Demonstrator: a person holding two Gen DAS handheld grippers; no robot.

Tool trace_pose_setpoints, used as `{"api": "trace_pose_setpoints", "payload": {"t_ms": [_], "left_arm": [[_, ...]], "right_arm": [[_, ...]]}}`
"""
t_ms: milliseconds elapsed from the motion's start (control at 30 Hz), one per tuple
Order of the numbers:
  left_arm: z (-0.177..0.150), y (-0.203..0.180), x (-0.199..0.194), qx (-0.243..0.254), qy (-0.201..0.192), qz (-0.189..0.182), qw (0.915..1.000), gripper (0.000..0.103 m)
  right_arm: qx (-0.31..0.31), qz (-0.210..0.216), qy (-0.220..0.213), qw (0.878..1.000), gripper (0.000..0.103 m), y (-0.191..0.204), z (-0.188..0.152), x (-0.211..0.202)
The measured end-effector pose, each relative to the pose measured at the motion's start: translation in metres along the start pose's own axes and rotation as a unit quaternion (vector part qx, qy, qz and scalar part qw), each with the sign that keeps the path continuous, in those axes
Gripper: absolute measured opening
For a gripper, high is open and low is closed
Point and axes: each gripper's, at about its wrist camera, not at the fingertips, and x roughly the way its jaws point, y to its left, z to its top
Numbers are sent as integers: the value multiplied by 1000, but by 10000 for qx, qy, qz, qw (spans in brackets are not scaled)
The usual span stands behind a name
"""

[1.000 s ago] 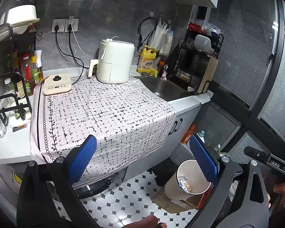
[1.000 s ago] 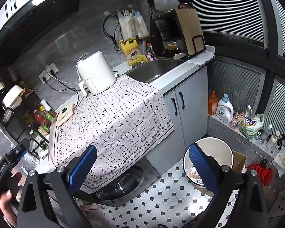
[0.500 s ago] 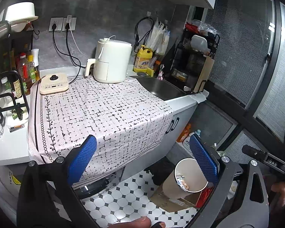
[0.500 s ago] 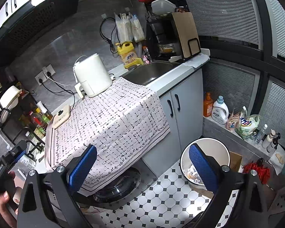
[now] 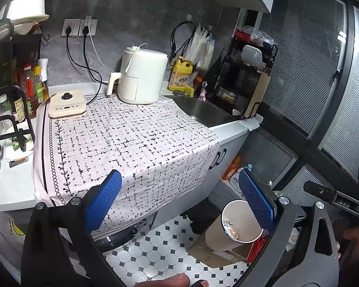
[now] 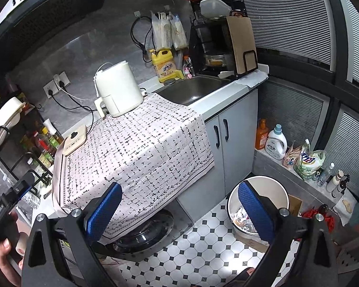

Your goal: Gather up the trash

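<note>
While both are hanging above the tiled floor, the left hand-held gripper (image 5: 179,203) and the right hand-held gripper (image 6: 179,205) are holding their blue pads wide apart with nothing between them. The white trash bin (image 6: 234,205) is standing on the floor beside the bench (image 6: 227,98), with crumpled trash (image 6: 241,217) lying inside it.
</note>
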Motion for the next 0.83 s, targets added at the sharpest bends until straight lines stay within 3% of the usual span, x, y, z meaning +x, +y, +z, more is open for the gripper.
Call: {"api": "trace_pose_setpoints", "payload": {"t_ms": [833], "left_arm": [[-3,17,9,-54,136,-163,9998,97]], "right_arm": [[-6,-293,28,9996,95,11,-6,0]]}}
